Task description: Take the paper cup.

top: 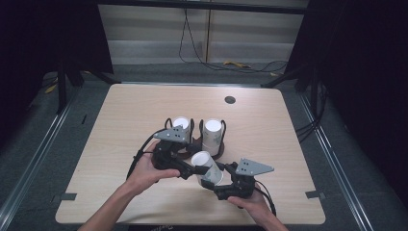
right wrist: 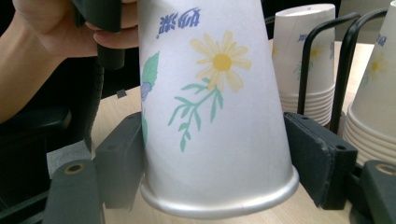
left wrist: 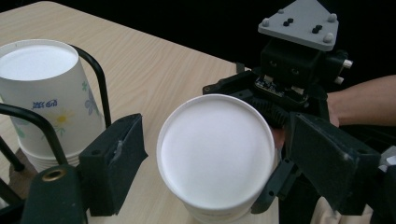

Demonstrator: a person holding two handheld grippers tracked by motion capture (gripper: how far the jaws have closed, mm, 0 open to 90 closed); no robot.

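Paper cup point(top: 208, 167) held in the air above the near half of the wooden worktop point(top: 120, 125), between both grippers, tilted, its closed base toward the left one; left gripper point(top: 192, 169) at the base end, jaws on either side of the cup, whether they press it I cannot tell; right gripper point(top: 215, 185) at the rim end, jaws spread wider than the cup, gaps visible both sides in the right gripper view; two stacks of upturned cups, one point(top: 181, 123) and another point(top: 212, 135), side by side in a black wire holder point(top: 217, 150) just behind; daisy print on the cup wall point(right wrist: 219, 65)
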